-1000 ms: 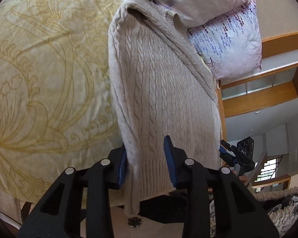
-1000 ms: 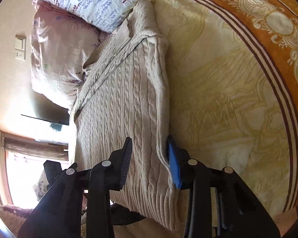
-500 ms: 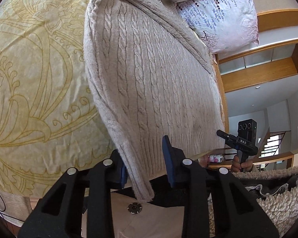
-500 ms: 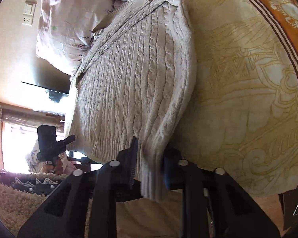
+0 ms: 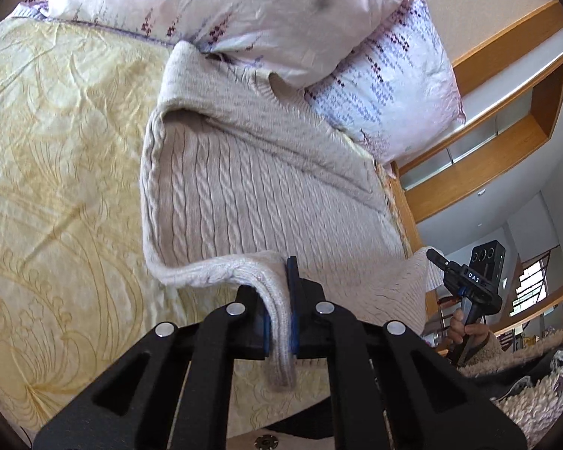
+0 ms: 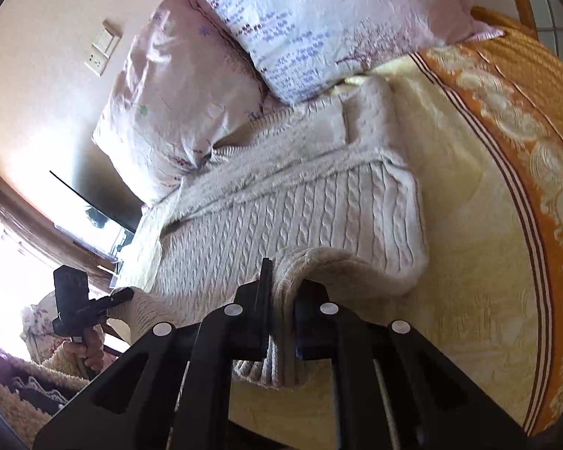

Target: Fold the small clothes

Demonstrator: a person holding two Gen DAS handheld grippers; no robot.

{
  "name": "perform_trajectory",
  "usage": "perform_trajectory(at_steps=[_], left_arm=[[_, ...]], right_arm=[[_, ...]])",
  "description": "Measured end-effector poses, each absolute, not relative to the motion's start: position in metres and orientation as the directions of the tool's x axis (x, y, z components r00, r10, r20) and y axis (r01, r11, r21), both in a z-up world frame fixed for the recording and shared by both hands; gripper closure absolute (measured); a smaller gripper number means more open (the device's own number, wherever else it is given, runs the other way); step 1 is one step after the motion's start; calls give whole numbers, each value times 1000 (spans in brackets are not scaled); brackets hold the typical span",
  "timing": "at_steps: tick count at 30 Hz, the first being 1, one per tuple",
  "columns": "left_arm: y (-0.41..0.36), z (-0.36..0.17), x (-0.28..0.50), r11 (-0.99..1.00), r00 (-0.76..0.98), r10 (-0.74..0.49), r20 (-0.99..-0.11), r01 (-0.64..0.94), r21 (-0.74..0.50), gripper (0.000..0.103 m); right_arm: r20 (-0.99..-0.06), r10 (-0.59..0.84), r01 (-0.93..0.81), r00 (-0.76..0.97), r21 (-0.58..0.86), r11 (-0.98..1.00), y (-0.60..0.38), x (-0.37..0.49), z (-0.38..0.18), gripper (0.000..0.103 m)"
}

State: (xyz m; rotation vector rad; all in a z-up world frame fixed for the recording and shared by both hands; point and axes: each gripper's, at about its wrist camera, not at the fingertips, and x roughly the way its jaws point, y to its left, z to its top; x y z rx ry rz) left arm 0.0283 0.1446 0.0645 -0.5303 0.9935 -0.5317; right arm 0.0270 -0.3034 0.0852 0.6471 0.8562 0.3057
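The left tongs (image 5: 279,322) and right tongs (image 6: 281,322) each pinched a bottom corner of the soft, floppy sweater (image 5: 251,195), which lay ahead on the yellow bed cover (image 5: 56,187), likely easiest to lift by its corners.

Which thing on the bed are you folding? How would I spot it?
Find the yellow bedspread. Below the flowery pillows lies a beige sweater, its lower edge lifted. It is the only knitted thing, with rope-like ridges.
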Motion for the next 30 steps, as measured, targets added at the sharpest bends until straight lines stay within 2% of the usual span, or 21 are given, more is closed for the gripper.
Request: perform_trajectory(at_steps=[7,23,26,30], left_arm=[[163,90,62,770,599,-560,-572,122,-626,97],[148,106,161,798,649,-514,-560,124,-589,97],[147,101,185,807,655,-494,-572,100,-582,97],[145,74,215,808,620,-475,-624,26,-589,97]], right_arm=[[-533,446,13,719,652,758,-313,60,103,93],[-499,403,24,767,650,759,-330,126,110,93],[-510,389,46,767,649,760,-335,148,103,93],[-608,377,133,698,628,767,-332,182,65,93]])
